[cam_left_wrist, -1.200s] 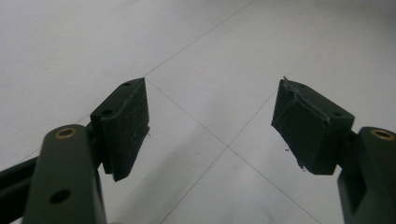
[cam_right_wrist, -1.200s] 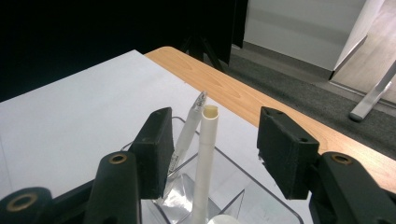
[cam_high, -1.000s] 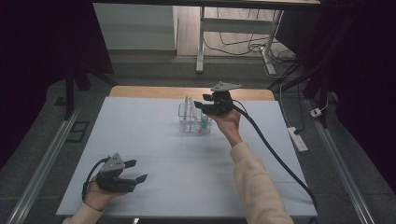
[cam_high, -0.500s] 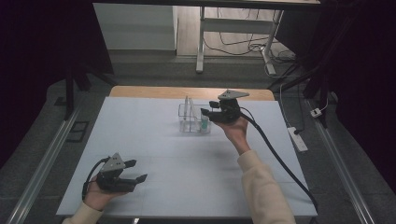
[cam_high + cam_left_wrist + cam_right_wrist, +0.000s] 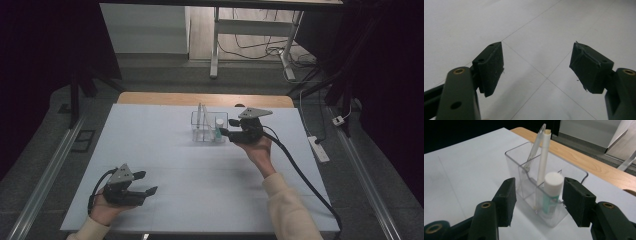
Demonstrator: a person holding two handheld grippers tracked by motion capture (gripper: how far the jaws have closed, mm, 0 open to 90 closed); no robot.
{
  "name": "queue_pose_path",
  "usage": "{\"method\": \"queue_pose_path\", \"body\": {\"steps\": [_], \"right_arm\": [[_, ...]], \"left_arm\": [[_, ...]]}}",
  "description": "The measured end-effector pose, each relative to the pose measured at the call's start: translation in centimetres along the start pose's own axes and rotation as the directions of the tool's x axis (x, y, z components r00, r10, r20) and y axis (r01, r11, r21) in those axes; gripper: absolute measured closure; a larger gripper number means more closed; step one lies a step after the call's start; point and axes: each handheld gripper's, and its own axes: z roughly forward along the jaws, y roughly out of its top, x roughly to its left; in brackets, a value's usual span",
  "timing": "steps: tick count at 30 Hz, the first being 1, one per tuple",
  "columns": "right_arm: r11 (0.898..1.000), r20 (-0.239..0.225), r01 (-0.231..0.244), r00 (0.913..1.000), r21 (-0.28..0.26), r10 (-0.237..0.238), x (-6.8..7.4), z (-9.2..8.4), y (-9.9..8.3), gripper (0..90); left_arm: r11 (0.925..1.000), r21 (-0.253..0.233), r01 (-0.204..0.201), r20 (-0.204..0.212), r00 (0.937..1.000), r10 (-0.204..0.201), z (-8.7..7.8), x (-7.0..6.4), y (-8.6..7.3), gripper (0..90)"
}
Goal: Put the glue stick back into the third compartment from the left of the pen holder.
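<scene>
My right hand-held gripper [image 5: 537, 202] hangs wide open at the clear organizer [image 5: 208, 127], far on the bench [image 5: 150, 145], probably lined up on its white-capped tube [image 5: 552, 195]. My left hand-held gripper [image 5: 142, 184] rests near-left, wide and empty.

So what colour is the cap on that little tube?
White, on a teal-labelled tube; clearest in the right gripper view.

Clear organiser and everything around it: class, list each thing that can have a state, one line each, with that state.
Clear organiser: upright on the table, open-topped.
White pen: standing in it, leaning slightly.
Clear pen: standing, tilted.
White-capped tube: upright, cap on.
Right tool: open, jaws either side of the organiser's near corner.
Left tool: open, holding nothing.
</scene>
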Motion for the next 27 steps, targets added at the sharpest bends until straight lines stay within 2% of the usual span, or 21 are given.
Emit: {"method": "queue_pose_path", "body": {"steps": [7,13,18,27], "right_arm": [[1.000,-0.004,-0.010,0.9999,0.025,0.010,0.4,-1.2,-2.2,43.4],[0.999,-0.009,-0.033,0.9994,0.026,0.034,0.4,-2.6,-3.9,42.6],[0.998,-0.002,-0.025,0.9997,0.059,0.025,0.5,-3.7,-5.4,41.3],[0.997,0.016,-0.029,0.9995,0.073,0.028,0.8,-6.0,-7.5,39.4]], "left_arm": [[1.0000,-0.001,0.001,0.001,1.0000,-0.001,0.0,0.0,0.0,27.1],[1.0000,0.000,0.001,0.001,1.0000,-0.001,0.1,0.0,0.0,27.1],[1.0000,0.000,0.003,0.001,1.0000,-0.003,0.1,0.0,0.0,27.0],[0.9999,-0.008,0.010,-0.007,0.9999,-0.010,0.0,0.1,0.0,27.1]]}}
